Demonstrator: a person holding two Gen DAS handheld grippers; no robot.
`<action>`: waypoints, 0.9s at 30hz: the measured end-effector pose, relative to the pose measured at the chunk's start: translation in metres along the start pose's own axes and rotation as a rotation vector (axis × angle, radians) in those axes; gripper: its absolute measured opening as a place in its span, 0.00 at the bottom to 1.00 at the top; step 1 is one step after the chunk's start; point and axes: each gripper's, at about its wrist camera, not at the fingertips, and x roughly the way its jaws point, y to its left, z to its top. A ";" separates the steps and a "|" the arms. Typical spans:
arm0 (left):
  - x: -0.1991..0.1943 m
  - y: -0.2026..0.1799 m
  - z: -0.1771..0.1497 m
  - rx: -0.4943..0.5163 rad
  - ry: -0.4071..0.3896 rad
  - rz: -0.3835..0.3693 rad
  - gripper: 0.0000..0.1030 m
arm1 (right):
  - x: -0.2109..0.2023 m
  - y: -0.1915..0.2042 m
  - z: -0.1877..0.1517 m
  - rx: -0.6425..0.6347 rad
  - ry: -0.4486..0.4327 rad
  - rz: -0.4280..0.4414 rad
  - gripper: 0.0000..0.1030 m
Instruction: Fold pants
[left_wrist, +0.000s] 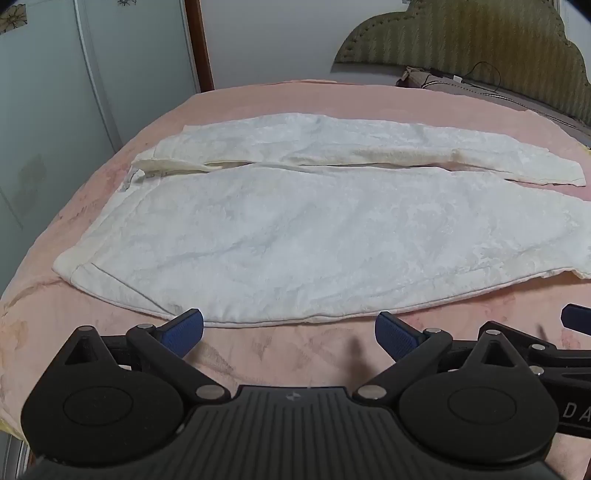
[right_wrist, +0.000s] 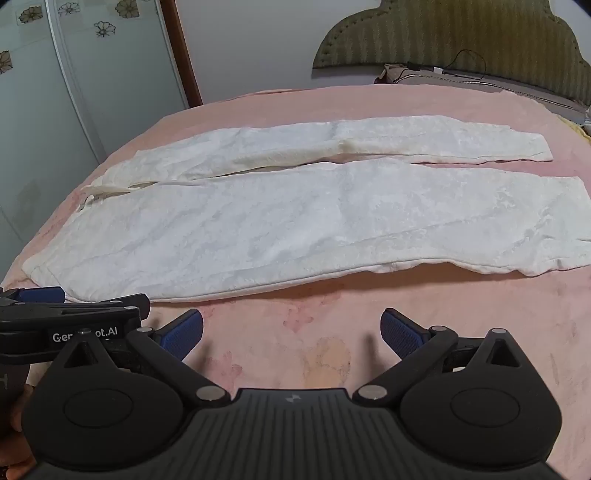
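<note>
White pants (left_wrist: 295, 229) lie flat on a pink bed, waistband to the left, both legs stretched right side by side. They also show in the right wrist view (right_wrist: 295, 221). My left gripper (left_wrist: 289, 334) is open and empty, just short of the pants' near edge. My right gripper (right_wrist: 291, 332) is open and empty, a little back from the near edge. The left gripper shows at the left edge of the right wrist view (right_wrist: 55, 314). A blue pad of the right gripper shows at the right edge of the left wrist view (left_wrist: 576, 319).
The pink bedspread (right_wrist: 332, 350) covers the bed. A green padded headboard (right_wrist: 461, 40) stands at the far right, with a pillow and a cable (right_wrist: 443, 72) below it. A wardrobe with glass doors (right_wrist: 92, 74) stands to the left.
</note>
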 end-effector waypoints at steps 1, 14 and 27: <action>0.000 0.000 0.000 0.000 0.000 0.000 0.98 | -0.001 0.000 0.000 -0.001 0.000 0.002 1.00; 0.001 0.003 -0.005 0.008 -0.001 0.000 0.99 | 0.005 -0.002 -0.002 0.013 0.008 0.015 1.00; 0.002 0.000 0.000 0.009 0.018 0.011 0.99 | 0.007 -0.003 -0.002 0.023 0.018 0.031 1.00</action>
